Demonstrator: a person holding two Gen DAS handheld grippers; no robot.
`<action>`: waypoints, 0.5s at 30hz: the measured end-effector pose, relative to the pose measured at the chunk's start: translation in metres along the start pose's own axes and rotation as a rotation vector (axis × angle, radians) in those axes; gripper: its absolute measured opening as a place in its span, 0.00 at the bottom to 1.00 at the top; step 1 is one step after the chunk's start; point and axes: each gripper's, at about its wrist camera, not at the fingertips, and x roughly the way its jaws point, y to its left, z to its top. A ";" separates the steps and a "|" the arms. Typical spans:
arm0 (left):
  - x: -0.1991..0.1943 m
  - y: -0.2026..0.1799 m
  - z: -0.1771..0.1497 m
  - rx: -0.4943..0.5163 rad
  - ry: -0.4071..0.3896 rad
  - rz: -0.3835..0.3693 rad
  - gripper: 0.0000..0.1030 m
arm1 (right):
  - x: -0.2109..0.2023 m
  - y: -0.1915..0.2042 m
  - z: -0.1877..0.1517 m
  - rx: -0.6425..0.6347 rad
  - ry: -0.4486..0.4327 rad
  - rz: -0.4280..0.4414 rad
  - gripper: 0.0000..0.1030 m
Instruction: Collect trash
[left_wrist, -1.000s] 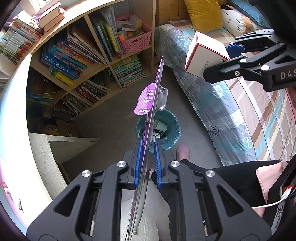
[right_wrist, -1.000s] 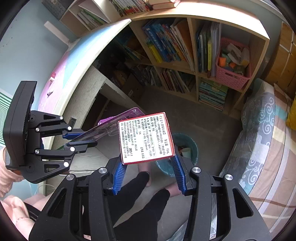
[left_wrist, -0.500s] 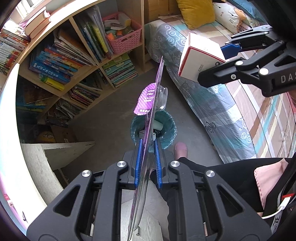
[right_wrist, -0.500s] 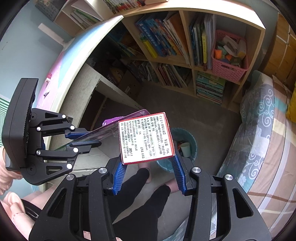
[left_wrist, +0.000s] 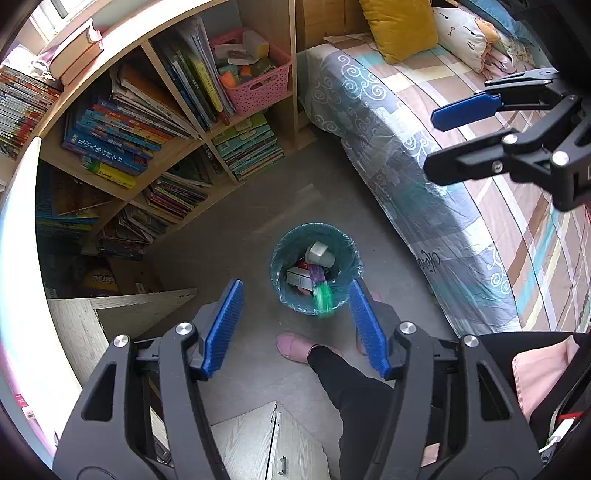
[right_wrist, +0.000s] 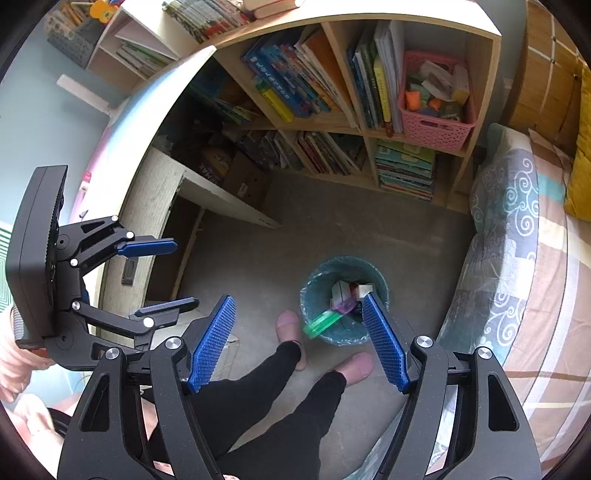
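We hold both grippers high over the bin (left_wrist: 316, 271), which stands on bare grey floor (left_wrist: 236, 229) with open room around it except on the near side, where our slippered feet (right_wrist: 290, 325) almost touch its rim. The left gripper (left_wrist: 295, 325) has just been opening and its blue pads (left_wrist: 223, 328) now stand wide with nothing between them; the right gripper (right_wrist: 301, 339) has likewise just spread and is empty. In the bin lie a grey cup (left_wrist: 319, 254), a box (left_wrist: 300, 277) and a purple wrapper (left_wrist: 317, 275); a green, motion-blurred piece (left_wrist: 323, 297) shows at the bin's near rim, and we cannot tell whether it is inside or hanging over the edge. The bed (left_wrist: 443, 177) runs close along the bin's right, its cover hanging down toward the floor, and the bookshelf (left_wrist: 155, 122) closes off the far left. A pale desk (right_wrist: 159, 206) bounds the near left, its corner (left_wrist: 273, 439) jutting out under the left gripper. The right pad of each gripper overlaps the bin's near rim in its own view, and our black trouser legs (right_wrist: 258, 398) hide the floor below. Print on the box is too small to read.
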 end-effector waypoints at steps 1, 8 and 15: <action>0.000 0.001 0.000 -0.001 0.000 0.002 0.57 | -0.001 -0.001 0.000 0.003 -0.002 -0.003 0.70; -0.007 0.008 -0.002 -0.019 -0.016 0.006 0.61 | -0.004 -0.002 0.001 0.017 -0.011 -0.010 0.70; -0.022 0.015 -0.008 -0.055 -0.049 0.017 0.67 | -0.009 0.005 0.003 -0.001 -0.023 -0.010 0.73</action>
